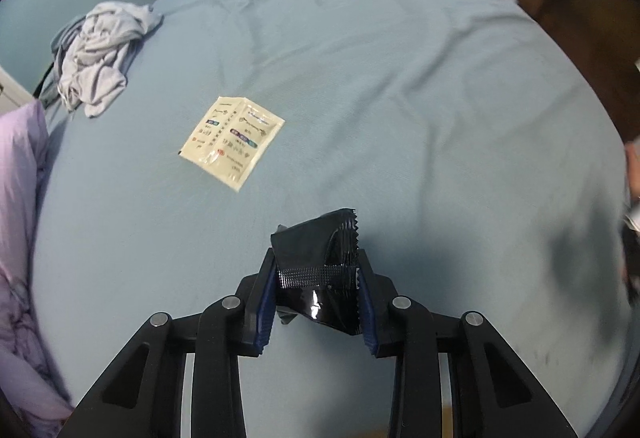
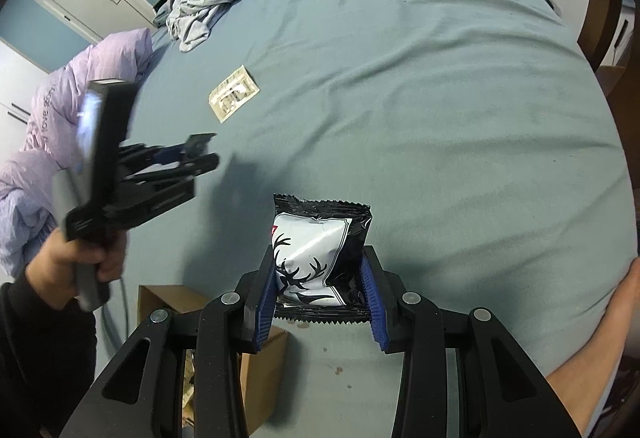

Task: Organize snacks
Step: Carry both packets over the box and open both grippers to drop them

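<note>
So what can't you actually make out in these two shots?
- Black packet, left wrist view: printed face turned away, pads cover its sides.
- Cream sachet: print too small in both views.
- Cardboard box, right wrist view: inside hidden behind the right tool.
- Left tool, right wrist view: motion-blurred.

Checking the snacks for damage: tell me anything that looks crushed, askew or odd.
The black packet in the left hand-held gripper is folded and crumpled between the pads. The deer-print packet looks puffed and intact. The cream sachet lies flat and askew on the bed.
</note>
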